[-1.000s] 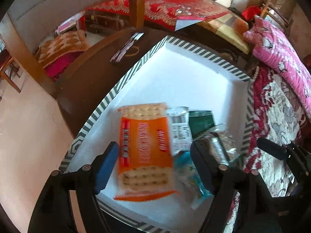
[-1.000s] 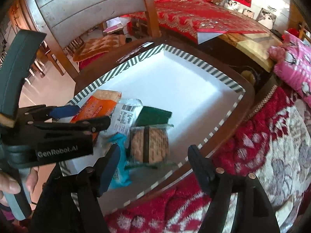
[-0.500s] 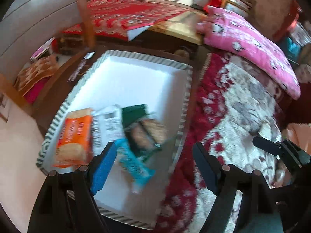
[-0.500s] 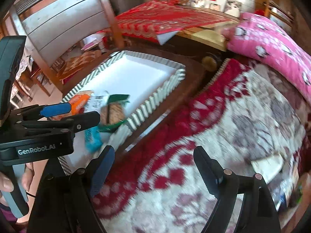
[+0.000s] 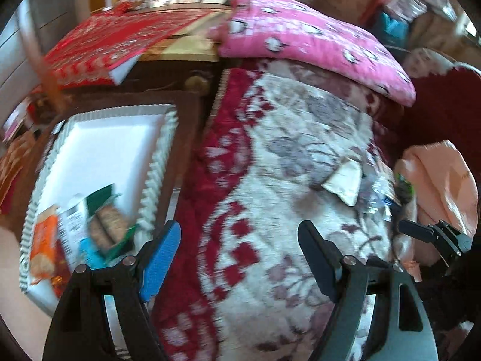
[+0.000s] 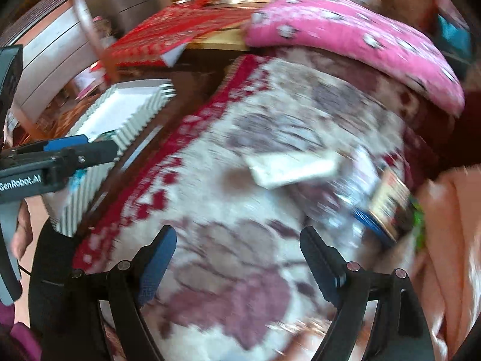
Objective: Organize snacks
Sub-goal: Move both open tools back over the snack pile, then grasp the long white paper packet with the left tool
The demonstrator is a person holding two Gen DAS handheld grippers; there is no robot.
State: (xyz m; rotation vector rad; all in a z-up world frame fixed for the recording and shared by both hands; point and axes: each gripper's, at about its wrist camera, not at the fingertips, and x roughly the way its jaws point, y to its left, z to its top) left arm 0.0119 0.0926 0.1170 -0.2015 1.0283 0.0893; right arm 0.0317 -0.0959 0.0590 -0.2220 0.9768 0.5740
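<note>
Several snack packets point(image 5: 90, 225) are already laid in the striped tray point(image 5: 156, 162) on the desk. More snacks point(image 6: 360, 186) are left on the bed's blanket point(image 5: 285, 165). The left gripper point(image 5: 240, 255) and right gripper point(image 6: 240, 258) are held open and empty.

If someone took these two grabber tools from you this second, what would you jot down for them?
Left gripper: open, empty, above the floral blanket.
Right gripper: jaws just opened wider, empty, also over the blanket.
Done: several snack packets, among them the orange cracker pack, lie in the striped tray at left.
Left: a loose snack pile on the blanket at right, including a pale packet; move these to the tray.
</note>
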